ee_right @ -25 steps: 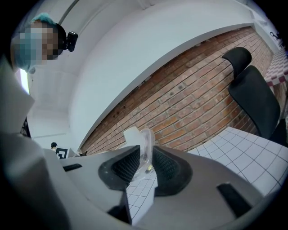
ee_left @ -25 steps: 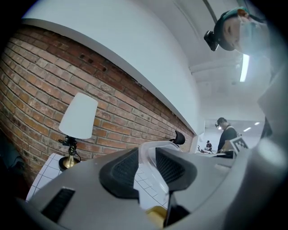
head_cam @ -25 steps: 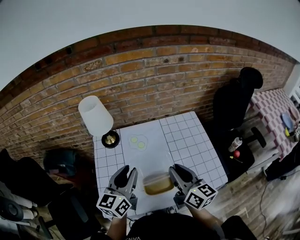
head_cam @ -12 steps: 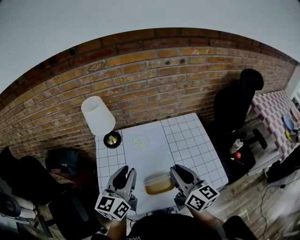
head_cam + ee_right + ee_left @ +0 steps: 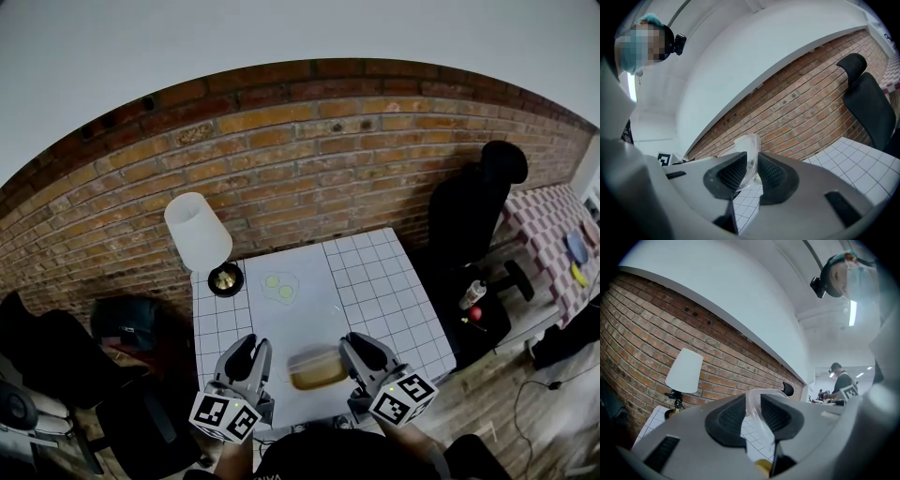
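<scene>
- My left claw (image 5: 251, 354) is clamped on the rim of the clear container (image 5: 317, 369), at its 9 o'clock end.
- My right claw (image 5: 357, 349) pinches the 3 o'clock rim.
- The container hangs between them, long axis 9-to-3, over the 6 o'clock edge of the worktop (image 5: 375, 281).

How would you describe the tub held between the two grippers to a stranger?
Find the white gridded table by the brick wall. Over its near end, a clear plastic tub is clamped between the left gripper and right gripper. Unlike the flat piece with two green slices beside the lamp, it holds something yellow-brown.
</scene>
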{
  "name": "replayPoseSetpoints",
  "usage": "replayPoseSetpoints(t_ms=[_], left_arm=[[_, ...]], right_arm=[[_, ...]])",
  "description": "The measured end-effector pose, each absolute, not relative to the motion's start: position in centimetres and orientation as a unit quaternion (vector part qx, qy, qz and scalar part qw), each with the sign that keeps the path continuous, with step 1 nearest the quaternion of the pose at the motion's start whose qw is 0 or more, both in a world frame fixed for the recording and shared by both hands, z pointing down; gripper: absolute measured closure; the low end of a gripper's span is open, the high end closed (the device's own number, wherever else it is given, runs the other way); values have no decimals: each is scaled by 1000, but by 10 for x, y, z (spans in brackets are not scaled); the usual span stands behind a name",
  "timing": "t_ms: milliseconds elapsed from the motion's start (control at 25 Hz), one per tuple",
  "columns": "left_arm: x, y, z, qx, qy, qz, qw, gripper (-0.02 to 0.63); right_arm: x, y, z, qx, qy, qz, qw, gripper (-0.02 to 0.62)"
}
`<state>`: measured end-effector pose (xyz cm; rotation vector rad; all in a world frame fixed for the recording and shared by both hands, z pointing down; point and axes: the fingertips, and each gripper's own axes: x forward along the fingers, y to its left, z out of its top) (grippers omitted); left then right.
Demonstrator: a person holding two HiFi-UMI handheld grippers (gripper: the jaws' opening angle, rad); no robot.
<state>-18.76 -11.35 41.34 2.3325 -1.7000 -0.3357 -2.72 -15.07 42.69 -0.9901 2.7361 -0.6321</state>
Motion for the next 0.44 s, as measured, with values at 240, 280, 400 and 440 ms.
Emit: replayPoseSetpoints(t_ms=[240,280,400,440], left_arm=[[-187,-112,416,797,-582,-112,119,500],[-187,-112,416,798,-581,-110,116,502],[-186,-113,417,804,-577,-103,105,502],[-186,-113,418,805,-575,-101,103,502]], right_arm=[[-27,-149,429,-331,915,-215,82,531],[-27,-149,430,-331,915,-215,82,531],[-26,-149,431,-332,914,-216,83,531],[-26,-149,432,-333,914,-216,83,532]])
